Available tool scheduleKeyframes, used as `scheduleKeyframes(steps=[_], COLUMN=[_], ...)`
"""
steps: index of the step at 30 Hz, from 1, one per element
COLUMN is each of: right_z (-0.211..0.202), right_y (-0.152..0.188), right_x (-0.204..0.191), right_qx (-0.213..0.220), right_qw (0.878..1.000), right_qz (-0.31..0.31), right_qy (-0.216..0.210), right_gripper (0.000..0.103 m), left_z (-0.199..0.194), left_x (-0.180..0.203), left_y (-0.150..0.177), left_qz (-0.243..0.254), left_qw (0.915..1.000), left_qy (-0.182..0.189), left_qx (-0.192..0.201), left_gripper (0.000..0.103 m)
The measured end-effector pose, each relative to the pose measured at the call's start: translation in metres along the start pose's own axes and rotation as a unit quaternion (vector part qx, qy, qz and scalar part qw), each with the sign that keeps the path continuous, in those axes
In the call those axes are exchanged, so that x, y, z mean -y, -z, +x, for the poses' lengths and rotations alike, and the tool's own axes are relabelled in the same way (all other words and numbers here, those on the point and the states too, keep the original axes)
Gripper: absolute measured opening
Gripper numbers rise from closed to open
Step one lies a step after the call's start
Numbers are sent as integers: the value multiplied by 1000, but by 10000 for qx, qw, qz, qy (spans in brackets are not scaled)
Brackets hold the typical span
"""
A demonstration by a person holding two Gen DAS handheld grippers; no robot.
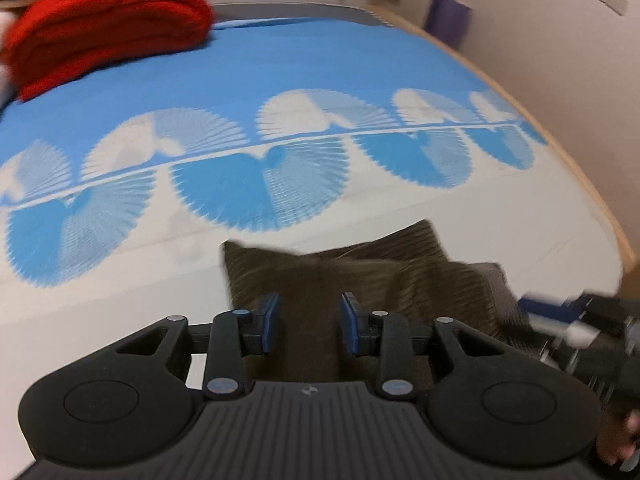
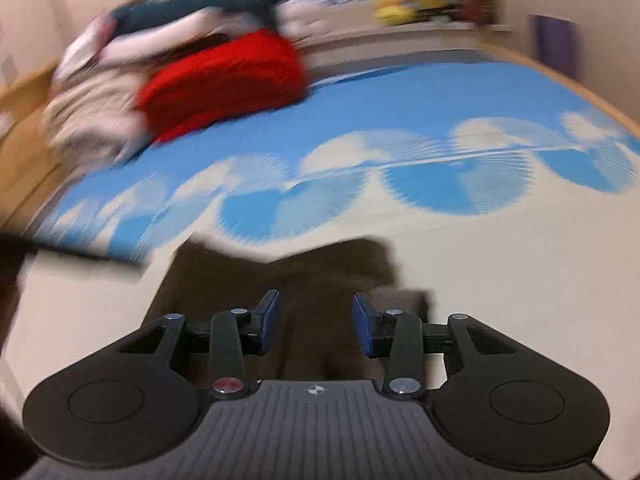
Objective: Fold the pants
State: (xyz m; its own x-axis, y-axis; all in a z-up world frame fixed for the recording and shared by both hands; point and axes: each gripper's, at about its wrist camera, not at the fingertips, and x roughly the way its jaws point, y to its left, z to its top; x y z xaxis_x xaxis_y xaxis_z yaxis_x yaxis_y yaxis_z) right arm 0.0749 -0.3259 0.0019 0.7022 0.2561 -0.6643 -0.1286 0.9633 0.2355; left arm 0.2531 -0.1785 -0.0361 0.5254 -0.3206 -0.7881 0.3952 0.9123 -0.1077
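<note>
Pants (image 1: 360,264) on blue-and-white bedspread (image 1: 280,80), red blanket (image 1: 104,20) behind.

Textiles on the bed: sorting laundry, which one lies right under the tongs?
The brown ribbed pants, on the white part of the bedsheet; the red blanket sits far back.

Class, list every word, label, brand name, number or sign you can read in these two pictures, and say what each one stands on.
No readable text in either view.
Left gripper: a small pale emblem on its body, no letters.
Right gripper: the same kind of emblem, no letters.
Pants and bedspread: no writing shows.
</note>
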Motion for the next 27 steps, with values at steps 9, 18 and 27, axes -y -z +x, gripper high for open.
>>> scheduleKeyframes(steps=[9,18,27], right_z=[53,40,59], right_y=[22,-9,0], right_x=[-10,22,46], right_qx=[-1476,-459,-1132], right_qw=[9824,9974,9844], right_qz=[-1027,174,703], right_qy=[502,524,1149], right_gripper=[39,41,62], left_z=[91,98,16], left_x=[-18,-23,2], left_y=[1,-4,39], left_qz=[263,-9,1020], left_qw=[9982,9986,9915], left_qy=[-423,-509,592], left_qx=[-338,-169,-543], left_gripper=[28,29,44])
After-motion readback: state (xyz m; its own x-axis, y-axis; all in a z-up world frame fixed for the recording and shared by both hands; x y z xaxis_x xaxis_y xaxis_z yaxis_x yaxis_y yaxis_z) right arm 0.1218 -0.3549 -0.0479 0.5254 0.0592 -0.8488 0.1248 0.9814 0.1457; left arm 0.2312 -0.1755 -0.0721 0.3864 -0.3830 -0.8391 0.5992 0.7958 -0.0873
